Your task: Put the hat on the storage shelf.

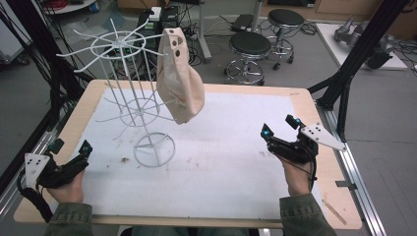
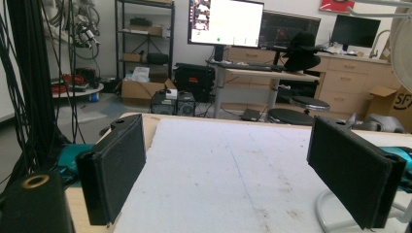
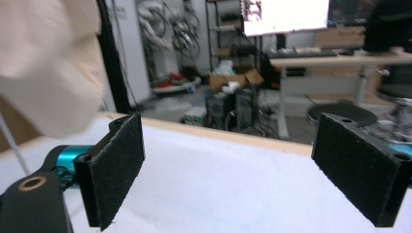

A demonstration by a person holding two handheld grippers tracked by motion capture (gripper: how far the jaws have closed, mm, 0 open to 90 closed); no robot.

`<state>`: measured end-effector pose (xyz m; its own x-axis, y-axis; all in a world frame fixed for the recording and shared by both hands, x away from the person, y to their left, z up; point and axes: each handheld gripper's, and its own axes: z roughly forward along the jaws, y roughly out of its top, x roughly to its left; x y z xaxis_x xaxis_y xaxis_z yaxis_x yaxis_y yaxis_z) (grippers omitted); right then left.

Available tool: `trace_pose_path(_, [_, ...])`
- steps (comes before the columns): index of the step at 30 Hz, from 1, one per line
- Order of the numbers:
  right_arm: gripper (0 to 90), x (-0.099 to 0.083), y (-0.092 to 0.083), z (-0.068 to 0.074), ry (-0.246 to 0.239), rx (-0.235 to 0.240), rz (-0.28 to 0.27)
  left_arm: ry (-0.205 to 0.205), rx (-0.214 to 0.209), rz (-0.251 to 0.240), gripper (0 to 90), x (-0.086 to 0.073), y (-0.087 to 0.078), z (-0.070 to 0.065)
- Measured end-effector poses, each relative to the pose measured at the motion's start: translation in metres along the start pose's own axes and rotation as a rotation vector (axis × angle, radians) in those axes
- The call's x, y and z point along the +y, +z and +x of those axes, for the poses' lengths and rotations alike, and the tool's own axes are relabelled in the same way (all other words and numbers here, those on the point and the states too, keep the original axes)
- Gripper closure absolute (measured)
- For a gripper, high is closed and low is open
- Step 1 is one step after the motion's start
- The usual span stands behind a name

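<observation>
Both the left gripper (image 1: 71,150) and right gripper (image 1: 280,127) sit spread and empty on the table (image 1: 221,162), well apart from the cap (image 1: 179,78) hanging on the rack (image 1: 130,93).

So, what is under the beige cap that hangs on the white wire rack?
Under the beige cap lies only bare white table cover, with the wire rack and its round base beside it. The cap's inside faces away, so it cannot be seen.

Grey floor (image 1: 383,128) beyond the fingers, two black stools (image 1: 251,46), lit monitor (image 2: 226,22), wooden desk (image 2: 262,74), metal shelving (image 2: 145,34), cardboard boxes (image 2: 141,90).
</observation>
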<state>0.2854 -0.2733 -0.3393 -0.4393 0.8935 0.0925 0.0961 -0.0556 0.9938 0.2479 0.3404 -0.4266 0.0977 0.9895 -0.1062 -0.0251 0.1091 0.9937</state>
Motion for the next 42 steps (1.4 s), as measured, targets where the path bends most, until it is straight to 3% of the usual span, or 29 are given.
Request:
trace_pose_path(13, [11.2,-0.037,-0.024,-0.012,0.044,-0.087,0.105,0.002,-0.005,0.002,14.3,0.000,0.001,-0.002])
trace_pose_path(25, [11.1,-0.063,-0.031,-0.015,0.052,-0.153,0.101,-0.002,-0.003,-0.002,14.3,0.000,0.000,-0.002])
trace_pose_path(29, [11.1,-0.072,-0.035,-0.015,0.053,-0.203,0.095,0.004,-0.005,0.004,14.3,0.000,0.000,-0.002])
trace_pose_path(34, [11.1,-0.073,-0.036,-0.014,0.027,-0.245,0.099,0.005,-0.007,0.008,14.3,-0.001,0.001,-0.003])
trace_pose_path(39, [11.2,-0.077,-0.034,-0.008,0.010,-0.278,0.153,-0.002,-0.014,0.008,14.3,-0.002,0.001,-0.004])
trace_pose_path(42, [11.1,-0.077,-0.034,-0.005,-0.007,-0.274,0.138,-0.005,-0.019,0.014,14.3,-0.003,0.002,-0.005])
